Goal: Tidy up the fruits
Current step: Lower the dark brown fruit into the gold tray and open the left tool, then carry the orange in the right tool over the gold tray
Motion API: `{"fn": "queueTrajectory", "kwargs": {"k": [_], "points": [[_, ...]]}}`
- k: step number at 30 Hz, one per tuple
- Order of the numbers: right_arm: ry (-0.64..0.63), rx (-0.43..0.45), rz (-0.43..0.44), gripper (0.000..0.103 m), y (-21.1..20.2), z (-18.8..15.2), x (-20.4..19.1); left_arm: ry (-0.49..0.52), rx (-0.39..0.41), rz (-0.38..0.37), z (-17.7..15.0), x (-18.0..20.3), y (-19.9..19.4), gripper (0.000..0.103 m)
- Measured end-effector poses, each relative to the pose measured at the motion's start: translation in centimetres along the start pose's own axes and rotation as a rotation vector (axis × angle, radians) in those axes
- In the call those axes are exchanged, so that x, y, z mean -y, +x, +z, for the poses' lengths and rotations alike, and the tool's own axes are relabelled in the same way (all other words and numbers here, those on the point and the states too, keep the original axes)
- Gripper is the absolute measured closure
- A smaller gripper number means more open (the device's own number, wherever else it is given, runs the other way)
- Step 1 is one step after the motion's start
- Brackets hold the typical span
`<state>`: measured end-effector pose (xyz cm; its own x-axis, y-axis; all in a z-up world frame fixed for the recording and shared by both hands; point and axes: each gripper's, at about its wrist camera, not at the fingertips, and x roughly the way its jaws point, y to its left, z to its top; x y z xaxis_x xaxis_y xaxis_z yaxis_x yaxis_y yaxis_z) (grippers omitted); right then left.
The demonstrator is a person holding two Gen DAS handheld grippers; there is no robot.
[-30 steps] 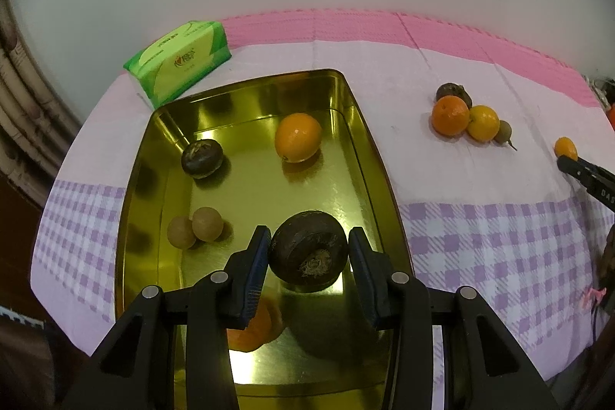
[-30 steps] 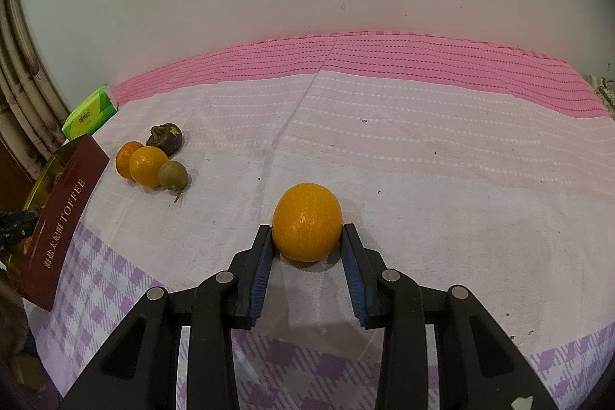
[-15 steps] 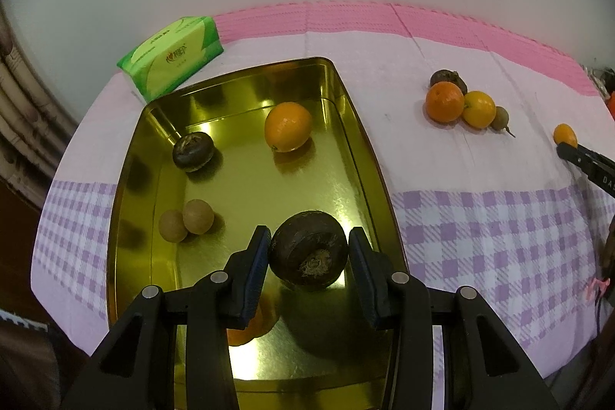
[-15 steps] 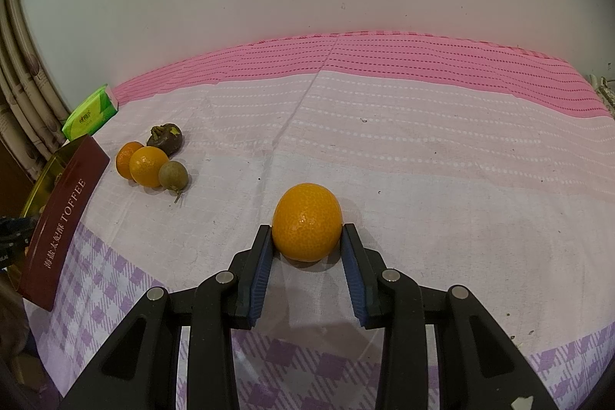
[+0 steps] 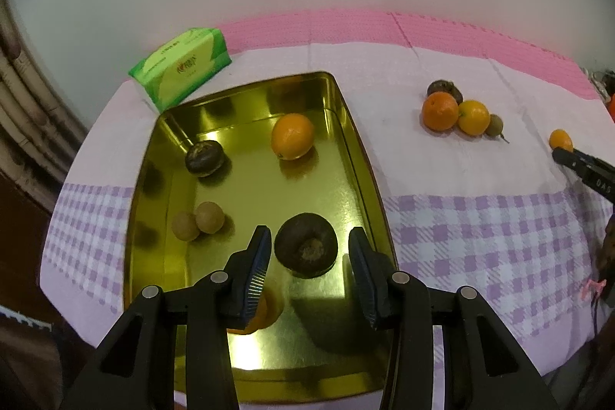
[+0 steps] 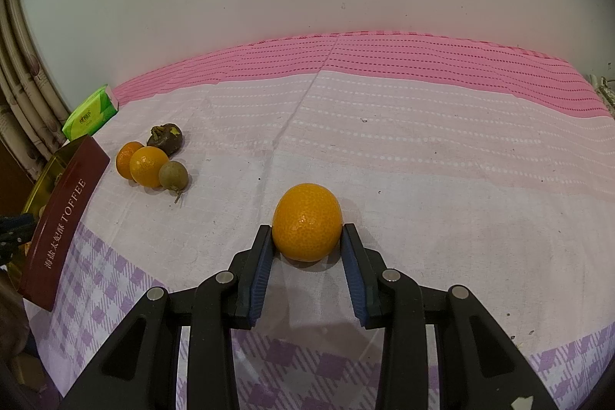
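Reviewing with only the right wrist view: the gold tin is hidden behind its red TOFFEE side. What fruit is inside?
Observer: The gold tin holds a large orange, two dark fruits, two small brown fruits, and an orange fruit partly hidden under the left tool.
Operator: Is the left tool gripping anything?
Observer: It seems not. It straddles the nearer dark fruit, which lies on the tin floor with a gap showing at each pad.
Operator: And the other dark one?
Observer: The far dark fruit sits towards the tin's left wall, apart from the large orange.
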<state>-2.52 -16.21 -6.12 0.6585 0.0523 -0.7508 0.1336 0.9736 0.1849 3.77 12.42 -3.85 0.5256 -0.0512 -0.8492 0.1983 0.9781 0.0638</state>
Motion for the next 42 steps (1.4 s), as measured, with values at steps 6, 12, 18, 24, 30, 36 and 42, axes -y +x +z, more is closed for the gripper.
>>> {"fn": "queueTrajectory", "kwargs": {"k": [6, 12, 18, 24, 30, 36, 42], "points": [[0.001, 0.000, 0.002, 0.069, 0.0, 0.1, 0.0, -0.045, -0.003, 0.019, -0.1, -0.4, -2.2, 0.059], [-0.002, -0.001, 0.006, 0.069, 0.0, 0.3, 0.1, -0.119, -0.043, 0.062, -0.7, -1.3, -4.1, 0.059], [0.001, -0.020, 0.007, 0.070, -0.9, -0.7, 0.0, -0.175, -0.029, 0.111, -2.2, -2.6, -6.5, 0.046], [0.049, -0.020, 0.032, 0.070, -2.9, -1.7, 0.1, -0.153, 0.013, 0.174, -3.0, -2.6, -8.0, 0.036], [0.030, -0.011, 0.066, 0.079, -5.4, -1.7, -2.1, -0.152, 0.031, 0.195, -3.5, -2.6, -8.2, 0.028], [-0.111, -0.006, -0.003, 0.081, -5.4, -1.2, -5.4, -0.175, 0.027, 0.224, -3.8, -3.7, -7.6, 0.025], [-0.087, 0.017, 0.010, 0.064, -6.2, -1.7, -4.4, -0.189, 0.042, 0.210, -3.8, -4.0, -7.9, 0.024]]}}
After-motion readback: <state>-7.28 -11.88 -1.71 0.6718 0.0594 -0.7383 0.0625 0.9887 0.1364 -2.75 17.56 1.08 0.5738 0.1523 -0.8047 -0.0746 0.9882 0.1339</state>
